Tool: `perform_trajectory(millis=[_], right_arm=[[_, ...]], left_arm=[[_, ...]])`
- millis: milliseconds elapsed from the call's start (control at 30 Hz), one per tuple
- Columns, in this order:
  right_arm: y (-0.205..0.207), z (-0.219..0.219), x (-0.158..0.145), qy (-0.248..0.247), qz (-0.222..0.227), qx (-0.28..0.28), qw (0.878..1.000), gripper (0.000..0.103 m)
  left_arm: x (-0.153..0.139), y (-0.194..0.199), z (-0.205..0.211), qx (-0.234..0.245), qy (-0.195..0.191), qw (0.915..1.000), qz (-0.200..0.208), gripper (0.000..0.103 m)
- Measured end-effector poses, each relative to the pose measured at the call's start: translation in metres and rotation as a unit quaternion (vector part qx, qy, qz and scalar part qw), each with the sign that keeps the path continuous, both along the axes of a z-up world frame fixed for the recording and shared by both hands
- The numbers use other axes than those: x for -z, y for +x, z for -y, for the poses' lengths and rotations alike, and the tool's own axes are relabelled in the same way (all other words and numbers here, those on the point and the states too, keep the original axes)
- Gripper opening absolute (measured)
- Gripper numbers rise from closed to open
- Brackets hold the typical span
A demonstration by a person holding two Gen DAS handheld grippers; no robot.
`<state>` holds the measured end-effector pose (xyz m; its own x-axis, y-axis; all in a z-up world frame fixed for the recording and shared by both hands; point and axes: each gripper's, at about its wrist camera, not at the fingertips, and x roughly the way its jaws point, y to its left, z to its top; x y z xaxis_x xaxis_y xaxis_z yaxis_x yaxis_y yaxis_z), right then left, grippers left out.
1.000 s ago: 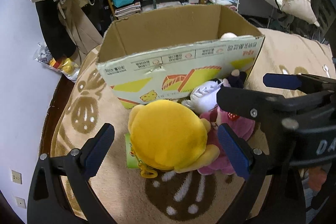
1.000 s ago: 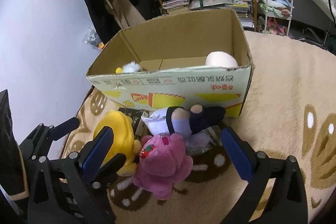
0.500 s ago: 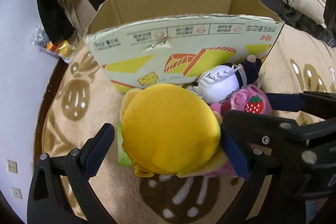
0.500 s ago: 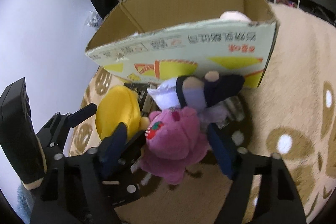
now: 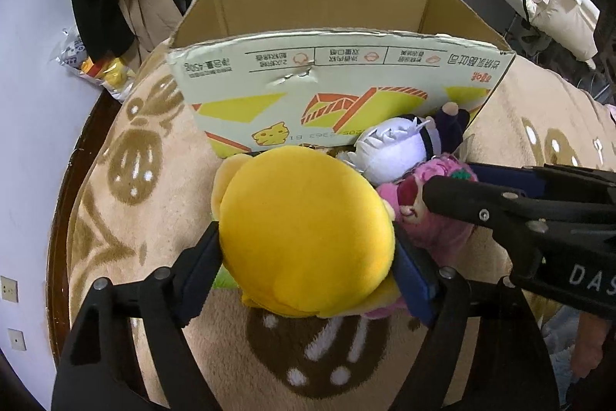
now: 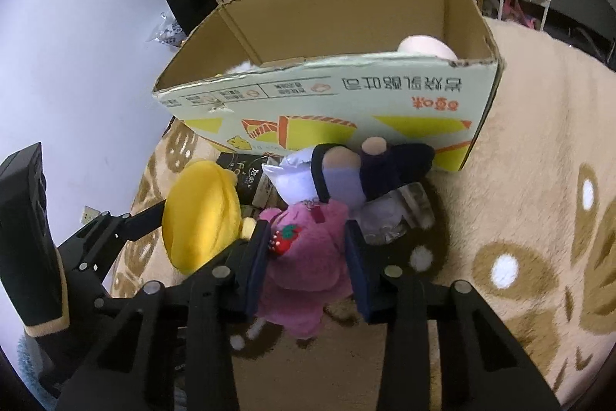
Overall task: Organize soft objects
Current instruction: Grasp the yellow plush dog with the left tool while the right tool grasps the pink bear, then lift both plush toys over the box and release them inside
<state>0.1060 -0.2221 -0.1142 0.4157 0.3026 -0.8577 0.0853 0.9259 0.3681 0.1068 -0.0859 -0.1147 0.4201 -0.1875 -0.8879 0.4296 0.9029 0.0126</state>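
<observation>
Toys on rug: yellow plush (image 5: 304, 234) clamped in left gripper (image 5: 308, 264), pink plush (image 6: 308, 257) clamped in right gripper (image 6: 306, 253), open box (image 5: 346, 95) directly beyond both.

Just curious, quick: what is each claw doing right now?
Left gripper: closed on the yellow plush toy.
Right gripper: closed on the pink plush toy.

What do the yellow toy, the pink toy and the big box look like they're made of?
Yellow toy: smooth, short-pile plush, matte; it bulges between the left gripper pads, so probably soft-stuffed.
Pink toy: fuzzier, longer-pile plush with a stitched strawberry, squeezed by the right gripper.
Box: corrugated cardboard, raw brown inside, printed outside, with a torn, ragged rim.
</observation>
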Motion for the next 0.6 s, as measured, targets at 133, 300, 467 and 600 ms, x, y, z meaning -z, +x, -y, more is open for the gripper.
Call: perform_trajectory(millis=[133, 300, 467, 600], right_arm=[[0.003, -0.006, -0.002, -0.004, 0.007, -0.002, 1.000, 0.040], [-0.005, -0.004, -0.020, -0.026, 0.047, -0.002, 0.999, 0.040], [-0.015, 0.001, -0.047, -0.045, 0.120, 0.011, 0.992, 0.040], [-0.021, 0.000, -0.069, -0.066, 0.174, 0.012, 0.982, 0.040]], left_arm=[[-0.007, -0.008, -0.001, -0.003, 0.014, 0.9997, 0.021, 0.081], [-0.020, -0.015, -0.007, -0.013, 0.005, 0.9989, 0.044, 0.081], [-0.040, -0.021, -0.014, -0.027, -0.006, 0.9958, 0.087, 0.081], [-0.056, -0.029, -0.019, -0.032, -0.014, 0.9912, 0.127, 0.081]])
